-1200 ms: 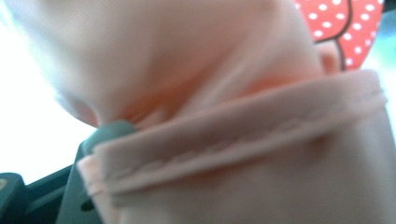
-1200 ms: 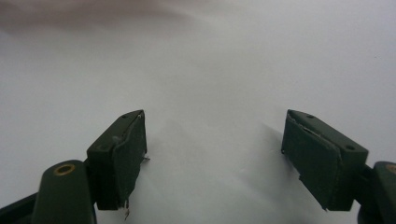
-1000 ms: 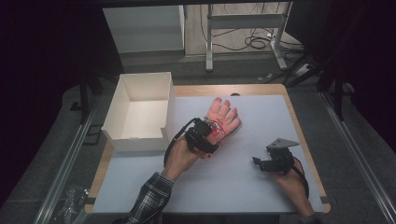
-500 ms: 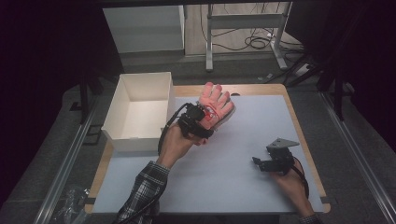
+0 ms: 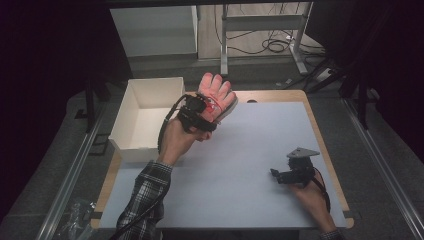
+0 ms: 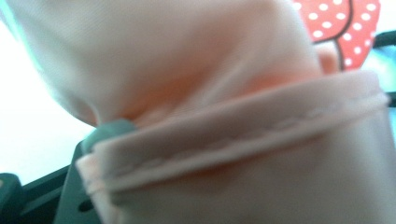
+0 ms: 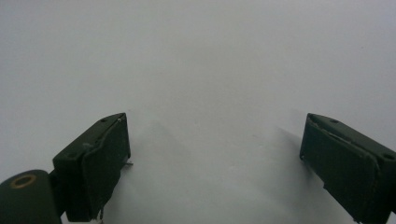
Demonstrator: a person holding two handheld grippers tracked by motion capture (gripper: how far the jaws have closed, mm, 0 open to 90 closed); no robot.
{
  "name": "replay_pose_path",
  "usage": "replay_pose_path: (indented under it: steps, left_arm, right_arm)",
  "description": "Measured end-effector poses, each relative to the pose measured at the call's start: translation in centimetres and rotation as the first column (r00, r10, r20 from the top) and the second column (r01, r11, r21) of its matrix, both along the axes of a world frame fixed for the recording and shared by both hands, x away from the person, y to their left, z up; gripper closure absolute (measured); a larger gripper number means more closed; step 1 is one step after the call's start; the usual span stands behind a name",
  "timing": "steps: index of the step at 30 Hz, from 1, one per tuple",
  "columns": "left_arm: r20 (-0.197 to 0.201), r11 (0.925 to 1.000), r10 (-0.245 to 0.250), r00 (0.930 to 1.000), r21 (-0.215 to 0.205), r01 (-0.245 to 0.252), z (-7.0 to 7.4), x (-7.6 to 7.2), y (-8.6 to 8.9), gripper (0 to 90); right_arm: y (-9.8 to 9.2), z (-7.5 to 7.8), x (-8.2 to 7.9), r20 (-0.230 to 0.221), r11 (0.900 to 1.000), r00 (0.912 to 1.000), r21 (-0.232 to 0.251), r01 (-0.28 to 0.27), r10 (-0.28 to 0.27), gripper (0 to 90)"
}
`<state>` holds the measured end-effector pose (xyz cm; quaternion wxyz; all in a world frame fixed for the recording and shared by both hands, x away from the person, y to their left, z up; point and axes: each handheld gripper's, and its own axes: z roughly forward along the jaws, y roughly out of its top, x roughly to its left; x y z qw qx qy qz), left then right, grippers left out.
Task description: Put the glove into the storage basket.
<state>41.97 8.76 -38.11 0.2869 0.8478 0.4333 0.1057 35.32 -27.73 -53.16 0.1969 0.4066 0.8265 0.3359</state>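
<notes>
Left gripper view alone reveals the pink glove's (image 6: 224,93) stitched cuff, clamped in the left claw (image 5: 206,107) above the pale surface (image 5: 240,165); right claw (image 7: 215,163) apart, empty; dark room.

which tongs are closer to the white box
Left. The left tongs, shut on the pink glove, are raised just beside the white box at its right wall. The right tongs stand open, far off at the near right of the table.

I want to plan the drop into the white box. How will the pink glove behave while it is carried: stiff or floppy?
Probably floppy: in the left gripper view the pink glove folds and creases over its stitched hem. It looks light, since the left tool carries it clamped at one spot. It may sag or swing above the white box.
</notes>
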Motion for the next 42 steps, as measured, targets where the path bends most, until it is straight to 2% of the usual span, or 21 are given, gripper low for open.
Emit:
replay_pose_path:
  steps: [4, 10, 13, 14, 19, 20, 21, 22, 23, 25, 26, 27, 29, 30, 31, 33, 34, 35, 40, 41, 42]
  left_arm:
    - [0.003, 0.9988, 0.049, 0.9988, 0.005, -0.049, 1.2, 0.5, 1.6, 38.3]
    - [0.009, 0.9947, 0.103, 0.9946, 0.003, -0.103, 2.2, 0.9, 3.4, 38.2]
    - [0.016, 0.9889, 0.149, 0.9887, -0.005, -0.149, 2.8, 1.0, 5.0, 38.2]
    - [0.016, 0.9889, 0.149, 0.9887, -0.005, -0.149, 2.8, 1.0, 5.0, 38.2]
    - [0.027, 0.9741, 0.226, 0.9738, -0.01, -0.226, 3.2, 1.0, 7.5, 38.0]
    - [0.027, 0.9741, 0.226, 0.9738, -0.01, -0.226, 3.2, 1.0, 7.5, 37.9]
    - [0.025, 0.9676, 0.253, 0.9673, -0.011, -0.252, 3.2, 1.0, 8.3, 37.9]
    - [0.025, 0.9676, 0.253, 0.9673, -0.011, -0.252, 3.2, 1.0, 8.3, 37.9]
    - [0.022, 0.9611, 0.276, 0.9608, -0.012, -0.276, 3.1, 1.0, 9.1, 37.9]
    - [0.017, 0.9541, 0.299, 0.954, -0.012, -0.299, 2.9, 1.0, 10.0, 37.8]
    - [0.017, 0.9541, 0.299, 0.954, -0.012, -0.299, 2.9, 1.0, 10.0, 37.7]
    - [0.016, 0.9457, 0.325, 0.9456, -0.013, -0.325, 2.6, 1.1, 10.9, 37.6]
    - [0.01, 0.9377, 0.348, 0.9376, -0.008, -0.347, 2.3, 1.2, 11.6, 37.5]
    - [0.01, 0.9377, 0.348, 0.9376, -0.008, -0.347, 2.3, 1.2, 11.6, 37.4]
    - [0.004, 0.9303, 0.367, 0.9303, -0.009, -0.367, 1.8, 1.4, 12.3, 37.3]
    - [0.004, 0.9242, 0.382, 0.9242, -0.004, -0.382, 1.3, 1.5, 12.9, 37.2]
    - [0.004, 0.9242, 0.382, 0.9242, -0.004, -0.382, 1.3, 1.5, 12.9, 37.2]
    - [-0.001, 0.9184, 0.396, 0.9184, -0.003, -0.396, 0.8, 1.7, 13.2, 37.1]
    - [0.002, 0.9065, 0.422, 0.9065, -0.002, -0.422, -0.9, 2.3, 13.5, 36.7]
    - [0.002, 0.9065, 0.422, 0.9065, -0.002, -0.422, -0.9, 2.3, 13.5, 36.7]
    - [0.001, 0.9037, 0.428, 0.9037, -0.001, -0.428, -1.5, 2.6, 13.5, 36.6]
  right_arm:
    - [0.0, 0.0, 0.0, 0.002, 1.0, 1.0, -0.002, -0.001, 0.001, 8.7]
    - [0.0, 0.0, 0.0, 0.0, 1.0, 1.0, -0.001, 0.0, 0.0, 8.6]
    - [0.0, 0.0, 0.0, 0.001, 1.0, 1.0, -0.002, -0.001, 0.001, 8.6]
    - [0.0, 0.0, 0.0, 0.0, 1.0, 1.0, -0.001, 0.0, 0.0, 8.6]
    - [0.0, 0.0, 0.0, 0.001, 1.0, 1.0, -0.002, 0.001, -0.001, 8.6]
    - [0.0, 0.0, 0.0, 0.001, 1.0, 1.0, -0.002, 0.001, -0.001, 8.6]
    - [0.0, 0.0, 0.0, 0.001, 1.0, 1.0, -0.002, 0.0, 0.0, 8.6]
    - [0.0, 0.0, 0.0, 0.001, 1.0, 1.0, -0.002, 0.001, -0.001, 8.7]
    - [0.0, 0.0, 0.0, 0.001, 1.0, 1.0, -0.002, 0.001, -0.001, 8.7]
    - [0.0, 0.0, 0.0, 0.0, 1.0, 1.0, -0.002, 0.001, -0.001, 8.6]
    - [0.0, 0.0, 0.0, 0.0, 1.0, 1.0, -0.002, 0.001, -0.001, 8.6]
    - [0.0, 0.0, 0.0, 0.0, 1.0, 1.0, -0.002, 0.001, -0.001, 8.7]
    - [0.0, 0.0, 0.0, 0.0, 1.0, 1.0, -0.002, 0.0, 0.0, 8.6]
    - [0.0, 0.0, 0.0, 0.0, 1.0, 1.0, -0.002, 0.0, 0.0, 8.6]
    - [0.0, 0.0, 0.0, 0.0, 1.0, 1.0, -0.002, 0.0, 0.0, 8.7]
    - [0.0, 0.0, 0.0, 0.001, 1.0, 1.0, -0.003, 0.001, -0.001, 8.6]
    - [0.0, 0.0, 0.0, 0.001, 1.0, 1.0, -0.003, 0.001, -0.001, 8.7]
    - [0.0, 0.0, 0.0, 0.001, 1.0, 1.0, -0.003, 0.001, -0.001, 8.6]
    - [0.0, 0.0, 0.0, 0.001, 1.0, 1.0, -0.003, 0.001, -0.001, 8.6]
    - [0.0, 0.0, 0.0, 0.001, 1.0, 1.0, -0.003, 0.001, -0.001, 8.6]
    - [0.0, 0.0, 0.0, 0.001, 1.0, 1.0, -0.002, 0.001, -0.001, 8.6]
